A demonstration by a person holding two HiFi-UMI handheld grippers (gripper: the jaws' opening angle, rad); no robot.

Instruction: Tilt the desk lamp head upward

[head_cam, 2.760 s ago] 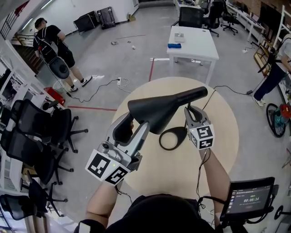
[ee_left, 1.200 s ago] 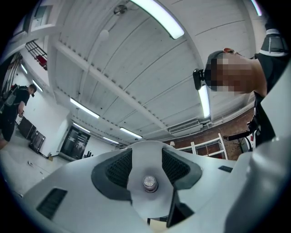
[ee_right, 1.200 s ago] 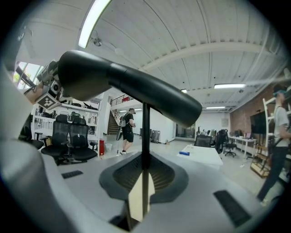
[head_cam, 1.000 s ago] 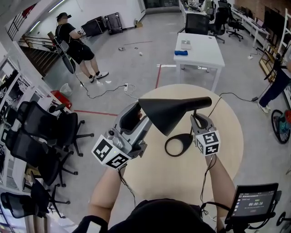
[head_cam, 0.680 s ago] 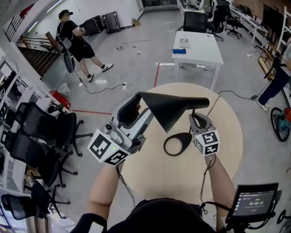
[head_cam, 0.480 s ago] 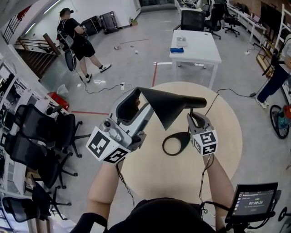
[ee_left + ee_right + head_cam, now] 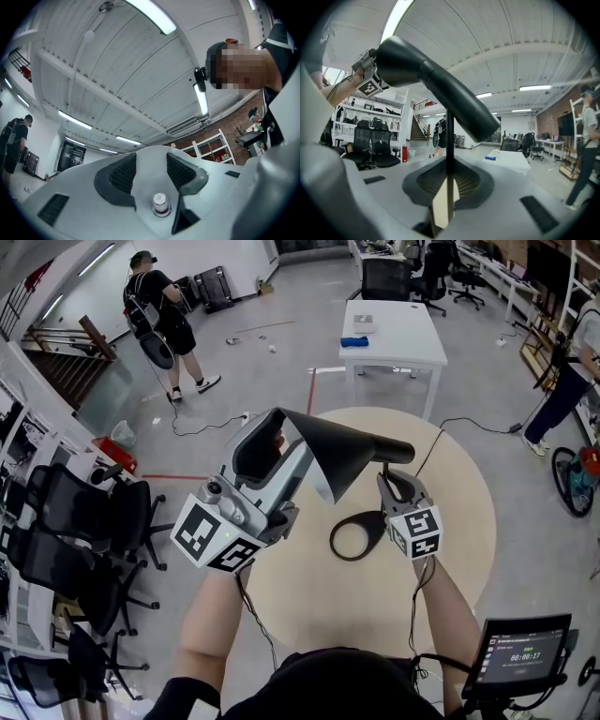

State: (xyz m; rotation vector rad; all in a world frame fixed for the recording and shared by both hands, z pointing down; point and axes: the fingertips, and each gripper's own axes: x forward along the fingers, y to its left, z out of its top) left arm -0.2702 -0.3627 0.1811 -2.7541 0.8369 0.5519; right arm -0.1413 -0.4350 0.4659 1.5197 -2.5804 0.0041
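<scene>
A black desk lamp stands on the round wooden table (image 7: 450, 549). Its ring base (image 7: 356, 535) lies flat, and its cone head (image 7: 347, 456) is tipped with the wide mouth raised to the left. My left gripper (image 7: 272, 427) is shut on the rim of the lamp head, its pads (image 7: 180, 171) pointing up at the ceiling. My right gripper (image 7: 394, 479) is shut on the thin upright stem (image 7: 450, 154) just under the head's neck (image 7: 440, 93). The stem runs between the right pads (image 7: 464, 183).
A white desk (image 7: 394, 329) stands beyond the table. Black office chairs (image 7: 75, 521) crowd the left. A person (image 7: 159, 310) walks at the far left and another (image 7: 572, 381) is at the right edge. A screen (image 7: 520, 652) sits at lower right. A cable (image 7: 469, 423) leaves the table's far edge.
The wide end of the lamp head has swung upward with my left gripper, from nearly level to steeply raised. My right gripper has stayed on the stem.
</scene>
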